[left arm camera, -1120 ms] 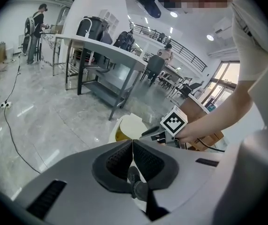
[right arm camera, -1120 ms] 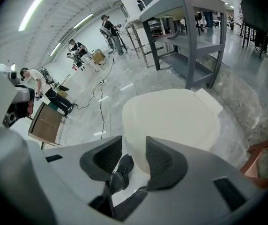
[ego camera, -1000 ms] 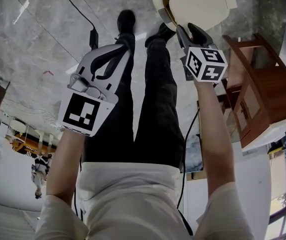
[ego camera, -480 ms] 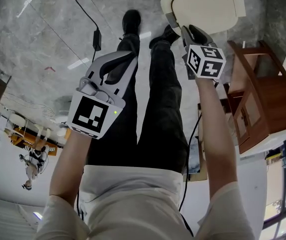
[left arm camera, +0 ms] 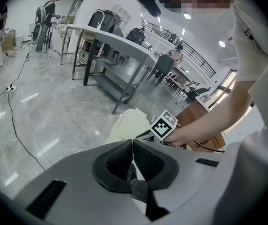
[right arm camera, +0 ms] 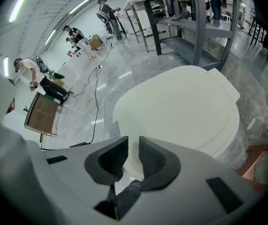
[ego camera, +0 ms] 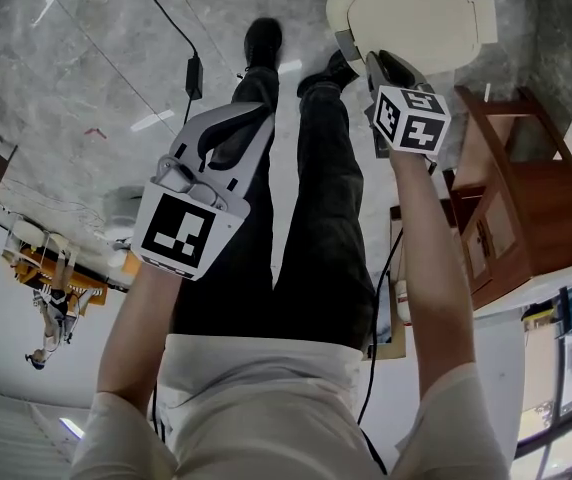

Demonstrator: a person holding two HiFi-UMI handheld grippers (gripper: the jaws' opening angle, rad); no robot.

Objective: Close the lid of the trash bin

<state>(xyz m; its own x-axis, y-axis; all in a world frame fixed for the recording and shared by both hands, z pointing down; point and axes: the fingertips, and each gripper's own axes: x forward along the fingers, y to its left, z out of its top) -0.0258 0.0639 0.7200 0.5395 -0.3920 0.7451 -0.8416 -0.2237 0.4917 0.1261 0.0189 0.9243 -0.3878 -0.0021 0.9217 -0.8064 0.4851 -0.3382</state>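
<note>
Your left tongs (left arm camera: pixel 133 142) are pressed together, pad against pad, with nothing caught between them. In the head view they hang in front of your dark trousers (ego camera: pixel 316 218) and point down toward the grey marble floor (ego camera: pixel 66 68). Your right tongs (right arm camera: pixel 133 139) stand narrow, with a slim gap left between the pads. They have just been closing, and nothing sits in that gap. Only the cream lid (right arm camera: pixel 185 107) shows through it from beyond.

That lid lies flat and level on top of the trash bin, and none of the bin's inside shows. The bin stands on the floor just past your right shoe (ego camera: pixel 328 68), at the top of the head view. Your right tongs point steeply down at the lid's near edge, and their tips overlap that edge in the head view. Whether the tips touch the lid cannot be told from any view.

A wooden cabinet (ego camera: pixel 541 198) stands just beside the bin, on your right. A black cable (ego camera: pixel 166 23) runs across the floor on your left, past your left shoe (ego camera: pixel 261 38). Behind the bin, the right gripper view shows a metal bench (right arm camera: pixel 197 27). Farther back in that view, a few people stand by other furniture.
</note>
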